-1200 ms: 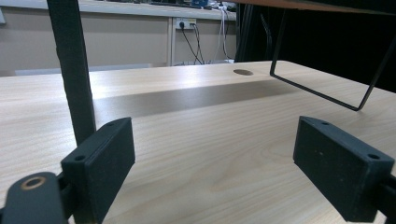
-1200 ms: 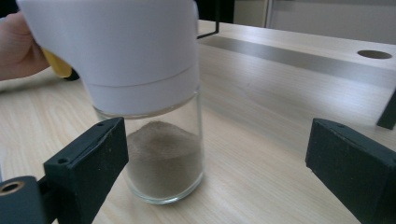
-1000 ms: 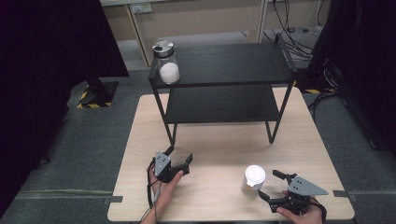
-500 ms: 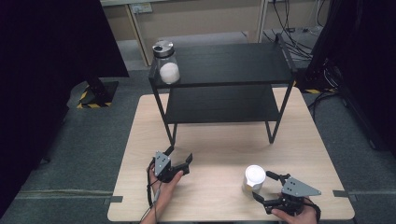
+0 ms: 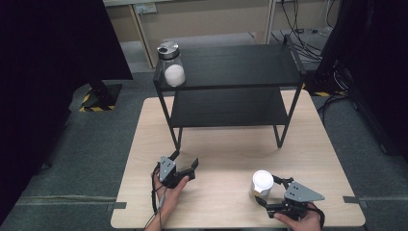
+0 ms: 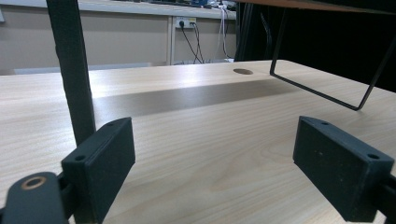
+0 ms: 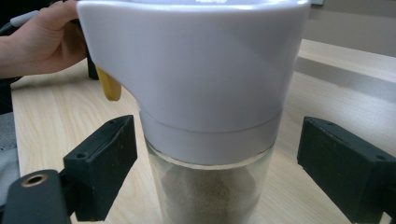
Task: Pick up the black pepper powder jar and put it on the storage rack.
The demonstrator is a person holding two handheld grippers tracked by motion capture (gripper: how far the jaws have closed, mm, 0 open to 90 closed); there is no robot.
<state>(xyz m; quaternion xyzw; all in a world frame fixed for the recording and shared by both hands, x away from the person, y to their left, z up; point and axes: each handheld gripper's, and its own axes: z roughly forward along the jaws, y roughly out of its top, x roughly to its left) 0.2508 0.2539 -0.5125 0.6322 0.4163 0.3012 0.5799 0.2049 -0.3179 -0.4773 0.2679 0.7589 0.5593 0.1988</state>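
The right gripper (image 5: 266, 193), its jaws just closing yet not touching, straddles the white-lidded glass shaker jar (image 5: 262, 184) standing in front of the black two-tier metal shelf (image 5: 231, 67), so the grasp step needs them pressed shut, while the left gripper (image 5: 185, 161) rests open on nothing.

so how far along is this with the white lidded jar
Early. The right tongs have been closing around the white-lidded jar on the table, but gaps show at both pads: no grip. The left tongs rest open with nothing between them. Gripping and lifting remain; a second jar stands on the black shelf.
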